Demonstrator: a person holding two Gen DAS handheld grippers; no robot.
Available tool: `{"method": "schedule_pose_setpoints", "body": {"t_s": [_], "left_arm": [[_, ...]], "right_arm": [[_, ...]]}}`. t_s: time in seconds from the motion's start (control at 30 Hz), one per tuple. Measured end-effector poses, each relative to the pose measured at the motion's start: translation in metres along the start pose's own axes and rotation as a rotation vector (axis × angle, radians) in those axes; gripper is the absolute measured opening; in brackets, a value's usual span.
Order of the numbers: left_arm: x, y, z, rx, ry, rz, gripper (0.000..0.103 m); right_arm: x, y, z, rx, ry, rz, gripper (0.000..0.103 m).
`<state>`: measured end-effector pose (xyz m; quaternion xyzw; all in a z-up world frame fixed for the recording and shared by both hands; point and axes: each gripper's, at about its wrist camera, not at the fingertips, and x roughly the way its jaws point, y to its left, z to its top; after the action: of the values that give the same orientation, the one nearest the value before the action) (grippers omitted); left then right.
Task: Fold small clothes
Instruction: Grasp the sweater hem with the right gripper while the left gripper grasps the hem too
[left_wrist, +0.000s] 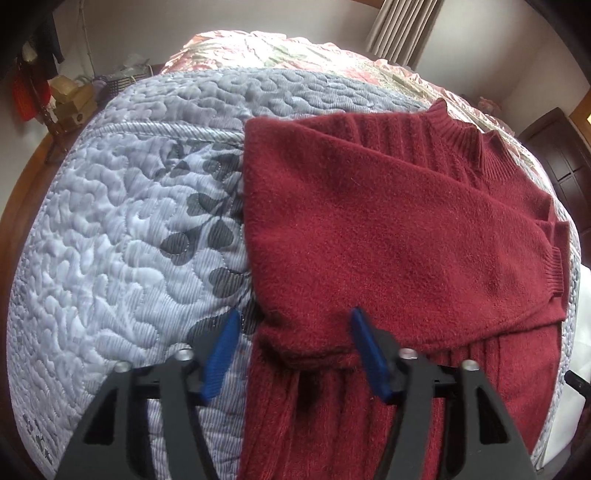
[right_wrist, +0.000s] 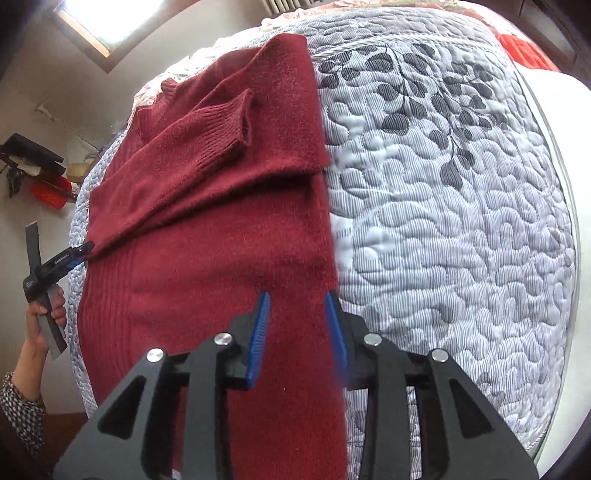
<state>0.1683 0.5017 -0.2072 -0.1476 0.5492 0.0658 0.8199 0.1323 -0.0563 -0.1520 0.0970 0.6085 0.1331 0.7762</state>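
A dark red knitted sweater (left_wrist: 388, 229) lies flat on the grey quilted bedspread (left_wrist: 110, 229), with both sleeves folded across its chest and its ribbed collar (left_wrist: 465, 136) at the far end. My left gripper (left_wrist: 295, 314) is open, its blue fingers either side of the folded sleeve's thick edge at the sweater's left side. In the right wrist view, my right gripper (right_wrist: 296, 295) is open low over the sweater (right_wrist: 207, 229), near its right edge. There the left gripper (right_wrist: 79, 254), held by a hand (right_wrist: 44, 321), touches the sweater's left edge.
A pink floral blanket (left_wrist: 295, 51) covers the bed's far end, below a curtain (left_wrist: 406, 26). Boxes and clutter (left_wrist: 70, 99) stand off the left side and a dark cabinet (left_wrist: 554, 147) off the right. The white mattress edge (right_wrist: 561, 147) shows beyond the quilt (right_wrist: 461, 221).
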Motion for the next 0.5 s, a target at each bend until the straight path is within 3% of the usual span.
{"method": "schedule_pose_setpoints", "body": {"t_s": [0.07, 0.23, 0.33, 0.43, 0.5], "left_arm": [[0.007, 0.006, 0.000, -0.029, 0.027, -0.002, 0.030], [0.000, 0.017, -0.007, -0.040, 0.006, -0.010, 0.029], [-0.015, 0.017, -0.014, -0.035, -0.006, 0.012, 0.045], [-0.043, 0.020, -0.031, -0.008, -0.031, 0.009, 0.067], [-0.060, 0.025, -0.055, -0.001, -0.026, -0.004, 0.071]], "right_arm": [[-0.001, -0.002, -0.006, 0.011, 0.004, -0.014, 0.032], [-0.004, -0.008, -0.019, 0.025, 0.026, -0.034, 0.032], [-0.006, -0.007, -0.027, 0.010, 0.044, -0.032, 0.032], [-0.015, -0.001, -0.041, -0.031, 0.057, -0.018, 0.041], [-0.023, -0.001, -0.057, -0.060, 0.070, -0.022, 0.044]]}}
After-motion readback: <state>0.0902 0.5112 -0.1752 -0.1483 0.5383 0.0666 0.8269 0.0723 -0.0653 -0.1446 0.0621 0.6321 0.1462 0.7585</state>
